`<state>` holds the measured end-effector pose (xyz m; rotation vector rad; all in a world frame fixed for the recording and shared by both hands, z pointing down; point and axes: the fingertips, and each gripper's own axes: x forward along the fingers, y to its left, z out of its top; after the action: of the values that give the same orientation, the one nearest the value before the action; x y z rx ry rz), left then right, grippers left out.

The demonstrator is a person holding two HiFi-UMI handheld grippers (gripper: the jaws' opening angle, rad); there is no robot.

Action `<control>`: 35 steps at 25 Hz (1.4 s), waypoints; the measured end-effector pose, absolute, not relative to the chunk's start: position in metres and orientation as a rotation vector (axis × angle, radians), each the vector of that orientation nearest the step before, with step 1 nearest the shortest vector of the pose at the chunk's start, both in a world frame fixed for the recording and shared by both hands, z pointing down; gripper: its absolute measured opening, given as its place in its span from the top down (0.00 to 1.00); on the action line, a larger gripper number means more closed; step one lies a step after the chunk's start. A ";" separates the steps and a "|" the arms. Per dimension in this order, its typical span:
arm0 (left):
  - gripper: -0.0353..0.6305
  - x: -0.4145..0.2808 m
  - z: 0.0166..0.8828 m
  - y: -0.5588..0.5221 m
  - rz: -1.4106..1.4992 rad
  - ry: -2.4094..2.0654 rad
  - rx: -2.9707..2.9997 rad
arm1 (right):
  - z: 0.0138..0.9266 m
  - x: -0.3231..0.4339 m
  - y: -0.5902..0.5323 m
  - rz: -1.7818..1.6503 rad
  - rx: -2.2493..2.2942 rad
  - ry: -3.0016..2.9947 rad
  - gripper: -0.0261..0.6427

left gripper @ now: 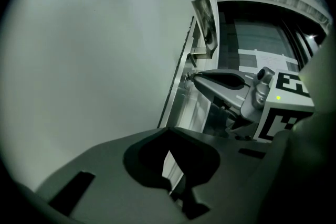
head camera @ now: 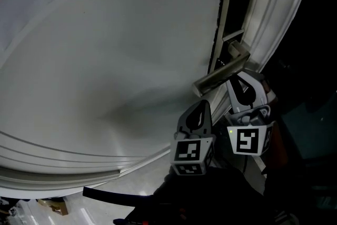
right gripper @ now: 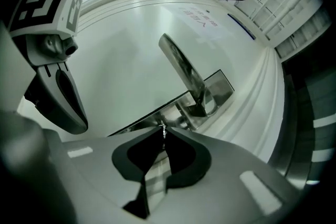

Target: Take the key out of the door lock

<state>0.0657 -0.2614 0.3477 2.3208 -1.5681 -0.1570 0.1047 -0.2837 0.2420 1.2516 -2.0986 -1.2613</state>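
White door (head camera: 105, 71) ahead; our right gripper (right gripper: 164, 136) pinches the key (right gripper: 163, 127) between its fingertips, seemingly not yet out; left gripper (left gripper: 169, 132) closed, empty.

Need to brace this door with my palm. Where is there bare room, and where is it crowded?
Free: the broad white door face left of the lock plate. Crowded: under the lever handle, where the right tool pinches the key, with the left tool close beside it.
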 end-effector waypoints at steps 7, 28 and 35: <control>0.95 0.067 0.346 -0.266 -0.163 -1.574 2.316 | 0.244 0.105 -0.283 -1.349 1.217 -1.989 0.93; 0.95 0.064 0.344 -0.260 -0.180 -1.591 2.303 | 0.248 0.104 -0.283 -1.498 1.061 -1.705 0.94; 0.95 0.063 0.341 -0.259 -0.190 -1.586 2.307 | 0.249 0.104 -0.282 -1.539 1.011 -1.623 0.94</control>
<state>0.0632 -0.2589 0.3408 2.3075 -1.5861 -0.1895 0.1039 -0.2823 0.2494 1.0112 -1.6230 -1.5387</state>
